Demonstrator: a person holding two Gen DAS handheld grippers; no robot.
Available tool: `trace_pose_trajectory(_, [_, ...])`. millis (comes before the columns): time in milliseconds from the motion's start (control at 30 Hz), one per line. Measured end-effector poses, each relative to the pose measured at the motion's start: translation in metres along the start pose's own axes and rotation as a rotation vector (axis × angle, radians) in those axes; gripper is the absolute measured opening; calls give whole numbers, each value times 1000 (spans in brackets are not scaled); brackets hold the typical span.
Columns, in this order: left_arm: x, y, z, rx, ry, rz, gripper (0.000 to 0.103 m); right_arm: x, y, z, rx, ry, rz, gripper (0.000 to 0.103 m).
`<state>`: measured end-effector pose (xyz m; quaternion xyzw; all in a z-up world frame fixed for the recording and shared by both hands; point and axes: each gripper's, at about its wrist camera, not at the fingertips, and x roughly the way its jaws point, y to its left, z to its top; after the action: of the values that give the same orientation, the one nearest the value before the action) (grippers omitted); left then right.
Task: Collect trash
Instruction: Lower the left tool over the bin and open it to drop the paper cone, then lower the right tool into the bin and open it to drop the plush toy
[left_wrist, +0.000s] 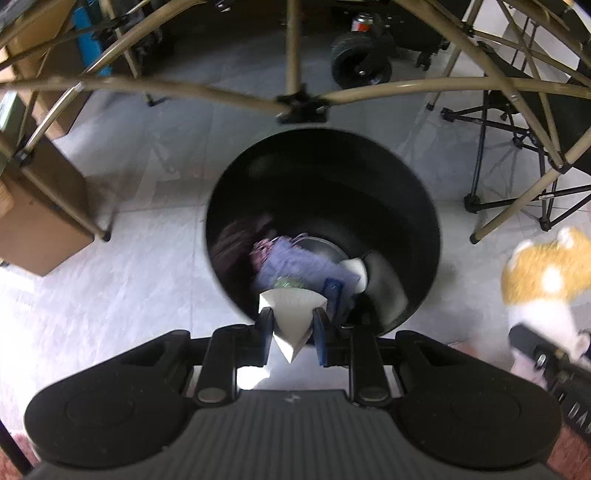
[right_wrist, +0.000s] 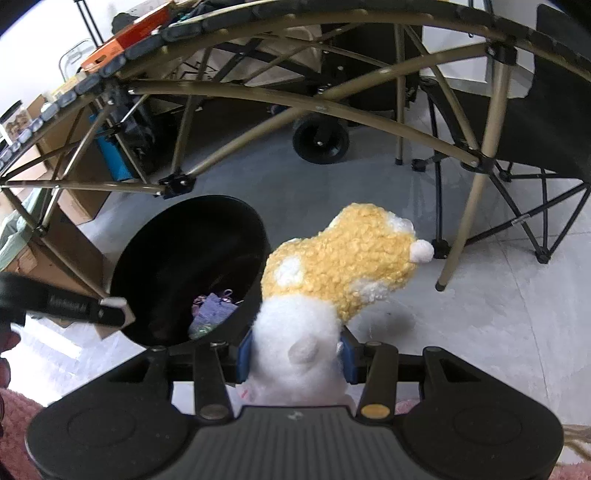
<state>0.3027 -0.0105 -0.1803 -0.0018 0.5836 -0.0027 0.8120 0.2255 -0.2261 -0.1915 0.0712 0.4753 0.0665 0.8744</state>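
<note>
Two grippers hang near the black bin (left_wrist: 325, 229), which stands on the floor below a folding table frame (left_wrist: 295, 92) and already holds purple scraps (left_wrist: 295, 262). Beside the bin's rim, the right gripper (right_wrist: 293, 354) is closed around the white lower half of a yellow plush toy (right_wrist: 332, 266); if that got released bin-side, a non-trash item might be binned. Over the bin's near rim, the left gripper (left_wrist: 293, 332) pinches a folded white paper (left_wrist: 291, 314) between its blue fingers (left_wrist: 320, 339). Paper sits right at the rim, so an early release could drop it outside onto the floor.
</note>
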Motion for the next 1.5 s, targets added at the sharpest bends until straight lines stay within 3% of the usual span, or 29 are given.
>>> trace_pose_trajectory(367, [19,-21,35,-35,34,16,24,5,-20,-1,54,16,-32,44])
trace_pose_trajectory(533, [19,-23,41,-28,32,16,30,7,-22,0,64,17,-38,45])
trace_pose_trajectory(567, [19,-24,41,-25,31,23,37,8,-21,0,65,17,-39,45])
trace_pose_trajectory(633, [19,-25,40,-26,36,29,63,8,-22,0,67,17,-40,45])
trace_pose_trajectory(667, [18,-26,40,-28,38,33,84,8,-22,0,66,17,-41,45])
trace_pose_trajectory(700, [17,-27,40,-28,36,39,94,8,-22,-1,66,16,-41,45])
trace_pose_trajectory(800, [14,-30,40,-7,27,50,103,8,-22,-1,69,14,-45,45])
trace_pose_trajectory(967, [16,-30,39,-7,61,42,103,8,-21,-1,69,11,-49,45])
trace_pose_trajectory(1500, [7,-4,29,-15,47,52,103,5,-3,6,33,8,-51,45])
